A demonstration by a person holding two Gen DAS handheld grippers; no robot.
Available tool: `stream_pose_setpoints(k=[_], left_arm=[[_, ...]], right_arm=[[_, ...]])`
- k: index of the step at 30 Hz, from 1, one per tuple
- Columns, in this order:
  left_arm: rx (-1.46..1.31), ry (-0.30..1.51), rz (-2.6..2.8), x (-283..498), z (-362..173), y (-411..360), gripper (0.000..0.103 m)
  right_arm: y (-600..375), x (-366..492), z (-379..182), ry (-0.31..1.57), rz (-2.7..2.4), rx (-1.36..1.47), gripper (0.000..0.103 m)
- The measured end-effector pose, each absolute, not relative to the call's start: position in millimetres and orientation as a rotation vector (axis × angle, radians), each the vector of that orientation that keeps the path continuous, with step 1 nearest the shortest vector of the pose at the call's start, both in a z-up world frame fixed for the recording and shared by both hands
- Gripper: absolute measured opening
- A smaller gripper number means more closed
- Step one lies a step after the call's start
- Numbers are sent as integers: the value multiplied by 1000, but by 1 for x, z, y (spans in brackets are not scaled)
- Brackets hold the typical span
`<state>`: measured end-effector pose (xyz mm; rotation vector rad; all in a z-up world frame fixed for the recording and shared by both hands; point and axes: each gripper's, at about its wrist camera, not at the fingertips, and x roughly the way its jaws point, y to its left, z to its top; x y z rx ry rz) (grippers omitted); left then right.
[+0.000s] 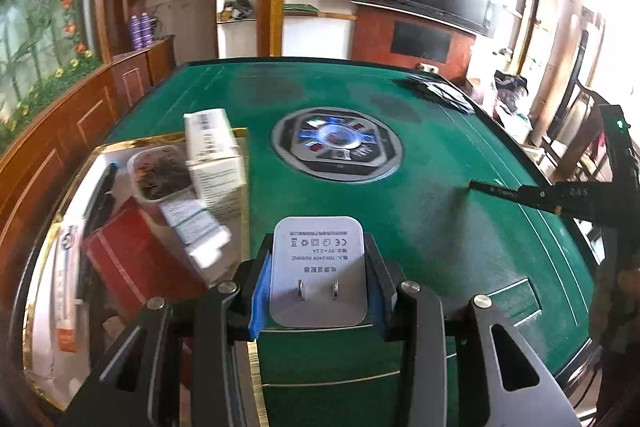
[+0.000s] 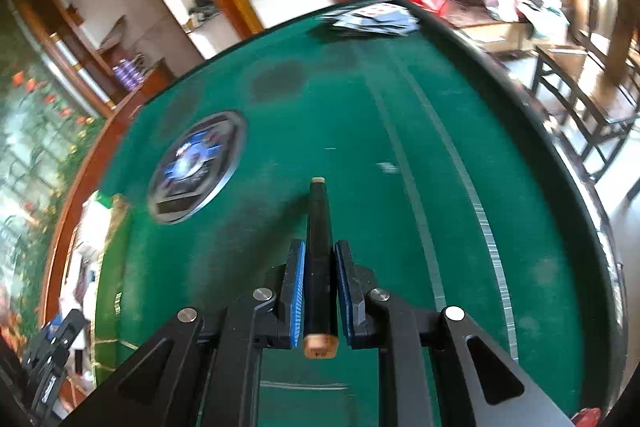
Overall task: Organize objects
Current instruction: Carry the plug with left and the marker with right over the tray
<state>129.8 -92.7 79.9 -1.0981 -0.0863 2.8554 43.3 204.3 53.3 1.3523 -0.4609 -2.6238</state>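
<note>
My left gripper [image 1: 318, 279] is clenched on a white, rounded-square plastic power adapter [image 1: 318, 271]. The blue pads [image 1: 258, 293] press its two flat sides. The adapter's two metal prongs face my camera, and grey printed text runs across its face, upside down from this view. It is held above the green felt mahjong table [image 1: 460, 227], at the table's near edge.

To the left of the adapter sits a gold-rimmed white tray [image 1: 100, 151], resting on the table's left part. The tray holds several items packed close together: a tall white cardboard box [image 1: 214, 151] at its far right corner, a clear plastic tub with dark contents [image 1: 162, 173] just beside that box, a red rectangular box [image 1: 136, 255] nearer to me, and a small white labelled packet [image 1: 196, 227] lying tilted over the red box. Finer detail in the tray is blurred.

My right gripper [image 2: 320, 291] is grasping a slim black stick with tan end caps [image 2: 319, 263]. The stick runs lengthwise between the blue pads, one tan end pointing at my camera, the other end pointing away over the felt. In the left wrist view the same stick [image 1: 500, 190] projects from the right side of the scene, above the table.

A round silver control panel with blue lights [image 1: 336, 145] sits in the table's centre. A loose spread of playing cards [image 2: 370, 17] lies at the far right corner.
</note>
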Motion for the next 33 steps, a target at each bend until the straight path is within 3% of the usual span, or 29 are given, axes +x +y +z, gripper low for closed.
stream_pose_setpoints(k=[9, 13, 16, 24, 33], left_arm=[[-1079, -186, 2937, 143, 90, -140, 39], [-1087, -215, 2938, 143, 87, -148, 39], [-1098, -230, 2928, 142, 83, -151, 39], [-1110, -225, 2924, 142, 80, -150, 39], [-1114, -236, 2959, 148, 83, -163, 39]], right_arm=[[147, 47, 66, -260, -2584, 1326, 16], [131, 45, 43, -86, -2561, 1450, 16], [125, 39, 19, -64, -2519, 1525, 17], [109, 33, 10, 82, -2597, 1472, 19], [117, 43, 29, -149, -2491, 1391, 16]])
